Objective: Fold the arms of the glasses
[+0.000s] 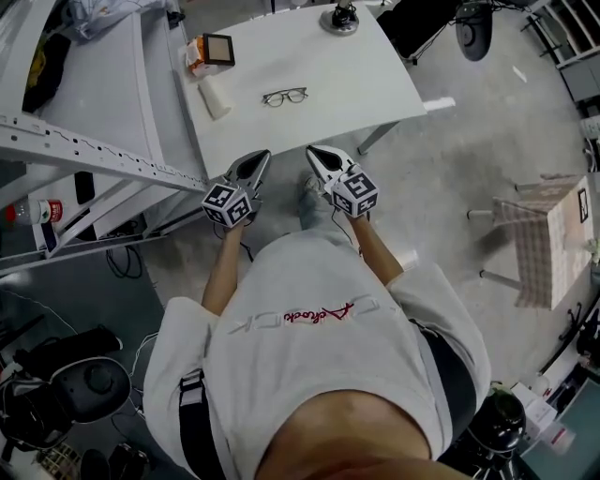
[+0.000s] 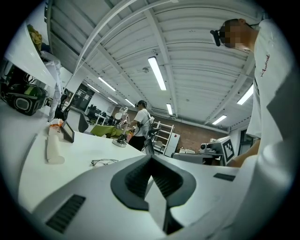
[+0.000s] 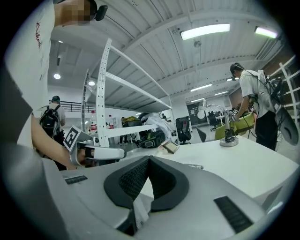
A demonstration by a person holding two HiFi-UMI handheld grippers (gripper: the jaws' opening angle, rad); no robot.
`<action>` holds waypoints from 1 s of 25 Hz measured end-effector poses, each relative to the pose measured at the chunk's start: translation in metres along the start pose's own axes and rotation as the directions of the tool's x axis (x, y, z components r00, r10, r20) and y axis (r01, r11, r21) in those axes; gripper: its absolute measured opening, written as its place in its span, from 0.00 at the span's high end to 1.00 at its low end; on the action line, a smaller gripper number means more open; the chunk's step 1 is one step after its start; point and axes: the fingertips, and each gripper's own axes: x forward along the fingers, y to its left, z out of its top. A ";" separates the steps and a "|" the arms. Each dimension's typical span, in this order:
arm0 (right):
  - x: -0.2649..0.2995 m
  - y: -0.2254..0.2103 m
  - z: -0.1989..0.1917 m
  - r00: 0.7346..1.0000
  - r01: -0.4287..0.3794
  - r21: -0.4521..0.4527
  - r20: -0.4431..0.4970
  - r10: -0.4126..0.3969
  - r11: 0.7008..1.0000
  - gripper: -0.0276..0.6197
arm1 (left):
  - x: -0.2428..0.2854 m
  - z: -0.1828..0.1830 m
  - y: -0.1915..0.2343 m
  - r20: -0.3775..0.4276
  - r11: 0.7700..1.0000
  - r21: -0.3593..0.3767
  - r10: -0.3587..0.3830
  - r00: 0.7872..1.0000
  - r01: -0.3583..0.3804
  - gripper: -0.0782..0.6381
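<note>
A pair of thin dark-framed glasses lies with its arms unfolded in the middle of the white table. The glasses also show small in the left gripper view, and partly behind the jaws in the right gripper view. Both grippers hover side by side just short of the table's near edge, pointing at it. In the head view my left gripper and my right gripper each have their jaw tips together. Nothing is held between the jaws of the left gripper or the right gripper.
On the table's left part stand a white cylinder and a small framed screen by an orange box; a round-based stand sits at the far edge. A metal shelf rack runs along the left. A cloth-covered stool stands at the right.
</note>
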 end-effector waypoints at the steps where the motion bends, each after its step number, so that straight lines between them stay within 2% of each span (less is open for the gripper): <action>1: -0.003 0.005 -0.002 1.000 0.001 -0.005 -0.002 -0.001 1.000 0.92 | -0.005 -0.002 -0.003 0.001 1.000 0.002 0.000 1.000 0.000 0.85; 10: -0.033 0.030 -0.012 1.000 0.029 -0.022 -0.001 -0.029 0.999 0.92 | -0.029 -0.023 -0.032 -0.005 1.000 0.012 0.009 1.000 -0.009 0.85; 15: -0.049 0.033 -0.019 0.999 0.050 -0.027 -0.005 -0.050 0.998 0.92 | -0.033 -0.034 -0.049 -0.022 0.999 0.036 -0.002 1.000 0.003 0.85; 25: -0.070 0.038 -0.028 0.998 0.060 -0.031 -0.014 -0.060 0.998 0.92 | -0.035 -0.044 -0.068 -0.026 0.999 0.038 -0.011 1.000 0.012 0.85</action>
